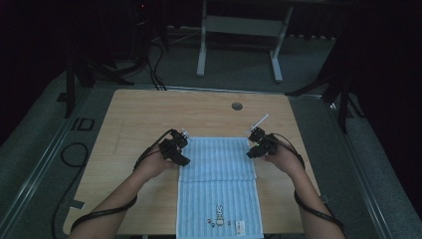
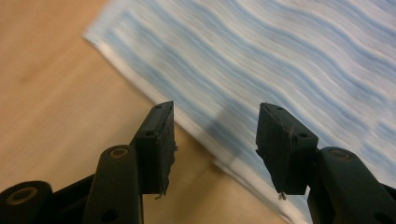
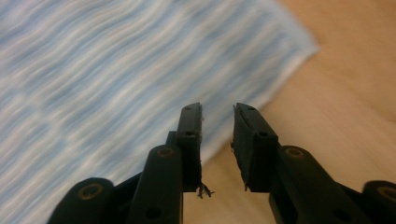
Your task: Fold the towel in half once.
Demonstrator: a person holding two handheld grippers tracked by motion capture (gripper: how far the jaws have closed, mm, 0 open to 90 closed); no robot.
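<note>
- Nearest the person, a blue striped towel [image 1: 219, 191] hangs over the worktop's [image 1: 129, 114] front edge at 6 o'clock, with a small rabbit motif [image 1: 218, 214] and a label [image 1: 240, 226] by its hem.
- Its far part looks folded back on itself, ending in a fold line about halfway up.
- At roughly 10 o'clock of the towel, the left hand-held gripper [image 2: 215, 135] hovers over the left edge, jaws wide apart, nothing between them.
- At about 2 o'clock, the right hand-held gripper [image 3: 217, 140] sits above the right edge, jaws apart by a narrower gap, also empty.
- My read: each is lining up on a far corner [image 3: 303, 44]. To do it well, I'd straddle the edge, pinch both layers, and close both together so the cloth stays square.
- Farther off, a round hole [image 1: 237, 106] marks the bare worktop.
</note>
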